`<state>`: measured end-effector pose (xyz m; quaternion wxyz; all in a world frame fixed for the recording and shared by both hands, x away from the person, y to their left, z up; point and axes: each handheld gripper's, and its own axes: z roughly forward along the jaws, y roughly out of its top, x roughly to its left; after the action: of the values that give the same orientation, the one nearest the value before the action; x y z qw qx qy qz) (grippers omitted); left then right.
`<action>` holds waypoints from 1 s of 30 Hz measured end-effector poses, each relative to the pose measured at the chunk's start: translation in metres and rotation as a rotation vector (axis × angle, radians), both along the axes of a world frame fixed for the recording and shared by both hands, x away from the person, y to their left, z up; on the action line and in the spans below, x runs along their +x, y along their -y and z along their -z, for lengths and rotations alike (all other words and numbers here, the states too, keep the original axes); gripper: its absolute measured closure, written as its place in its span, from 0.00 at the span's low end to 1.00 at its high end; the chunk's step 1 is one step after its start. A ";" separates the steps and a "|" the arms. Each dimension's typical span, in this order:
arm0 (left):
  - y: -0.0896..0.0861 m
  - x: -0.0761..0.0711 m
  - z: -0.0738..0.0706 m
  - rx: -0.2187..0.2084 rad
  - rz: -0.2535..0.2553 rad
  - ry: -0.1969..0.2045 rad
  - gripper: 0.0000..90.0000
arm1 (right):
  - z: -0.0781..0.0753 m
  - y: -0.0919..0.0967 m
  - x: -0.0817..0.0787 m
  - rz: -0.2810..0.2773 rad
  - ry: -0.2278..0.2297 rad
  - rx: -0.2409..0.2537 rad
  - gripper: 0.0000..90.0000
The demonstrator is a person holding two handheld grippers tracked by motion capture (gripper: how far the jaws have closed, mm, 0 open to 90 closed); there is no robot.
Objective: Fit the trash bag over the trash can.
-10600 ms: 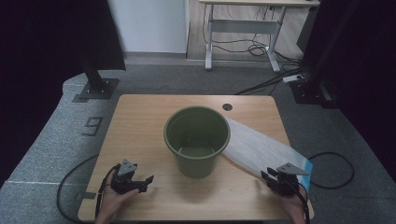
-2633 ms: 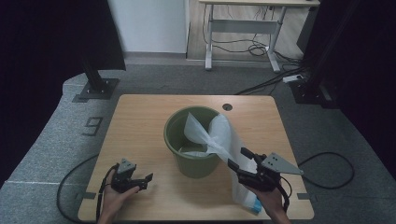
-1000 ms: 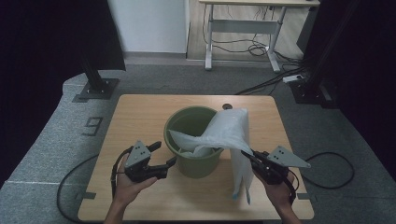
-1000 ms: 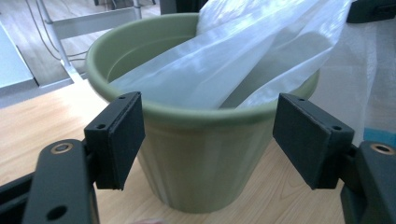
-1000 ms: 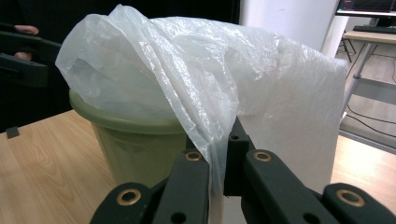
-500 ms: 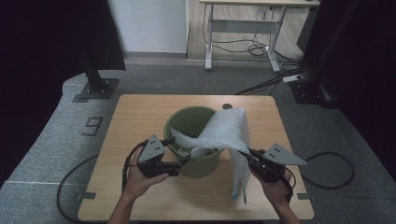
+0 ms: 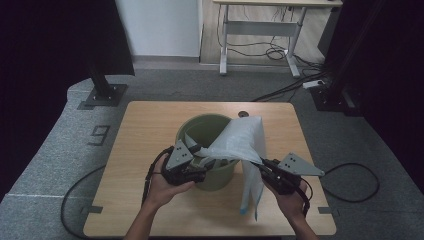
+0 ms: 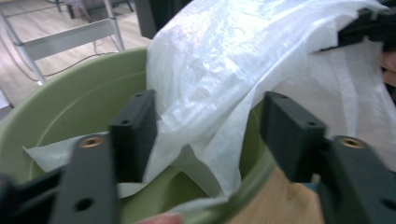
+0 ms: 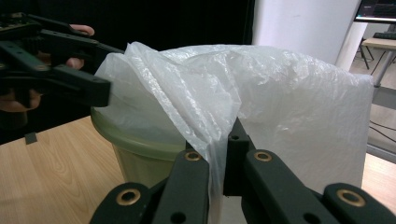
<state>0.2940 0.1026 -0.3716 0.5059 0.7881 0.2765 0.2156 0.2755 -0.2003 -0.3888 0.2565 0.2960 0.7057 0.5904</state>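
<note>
— While the right gripper (image 9: 223, 161) pinches a fold of the white plastic bag (image 7: 240, 142) between jaws pressed together, what should the left gripper (image 8: 210, 135) do?

— Its jaws, spread and just now closing, straddle the bag's edge at the green bucket (image 7: 207, 131) rim without pressing on it; best to catch one layer only, then draw the mouth apart over the rim.

— And the bag itself?

— Draped from the bucket's mouth down its right side to the wooden table (image 7: 150, 125).

— The hands?

— Both reach forward, low, flanking the bucket; the left points inward at the rim, the right angles up toward it.
</note>
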 end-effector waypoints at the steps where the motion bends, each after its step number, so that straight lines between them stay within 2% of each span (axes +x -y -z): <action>1: 0.001 0.001 0.000 -0.002 -0.013 -0.005 0.47 | 0.000 0.000 0.000 -0.002 0.000 0.001 0.98; 4: 0.003 0.004 0.000 -0.014 -0.033 -0.024 0.59 | 0.002 -0.001 0.001 -0.004 -0.004 0.005 0.97; 7: 0.006 0.007 0.000 -0.010 -0.053 -0.044 0.70 | 0.003 -0.001 0.002 -0.006 -0.006 0.008 0.96; 10: 0.006 0.010 -0.001 -0.031 -0.049 -0.051 0.79 | 0.003 -0.002 0.003 -0.005 -0.009 0.017 0.91; 13: 0.005 0.015 0.000 -0.058 -0.009 -0.060 0.90 | 0.004 -0.001 0.002 -0.006 -0.025 0.047 0.80; 14: 0.005 0.016 0.000 -0.068 -0.002 -0.063 0.94 | 0.005 -0.001 0.000 0.005 -0.028 0.066 0.72; 16: 0.003 0.018 0.000 -0.088 -0.004 -0.064 0.97 | 0.010 0.000 -0.006 0.008 -0.019 0.087 0.63; 18: 0.001 0.021 -0.001 -0.096 -0.019 -0.073 0.98 | 0.017 0.001 -0.014 0.034 0.001 0.095 0.55; 22: -0.003 0.024 0.002 -0.108 -0.061 -0.087 0.99 | 0.032 0.003 -0.027 0.063 -0.031 0.162 0.40; 23: -0.003 0.025 0.003 -0.106 -0.072 -0.091 0.99 | 0.035 0.002 -0.030 0.071 -0.036 0.165 0.38; 25: -0.005 0.026 0.006 -0.115 -0.087 -0.104 0.99 | 0.042 -0.001 -0.036 0.087 -0.030 0.158 0.36; 30: -0.008 0.027 0.007 -0.135 -0.092 -0.117 0.99 | 0.062 -0.016 -0.045 0.127 -0.031 0.100 0.31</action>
<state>0.3211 0.1101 -0.3784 0.5304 0.7499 0.3554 0.1733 0.2308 -0.1842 -0.4503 0.2674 0.3615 0.6591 0.6028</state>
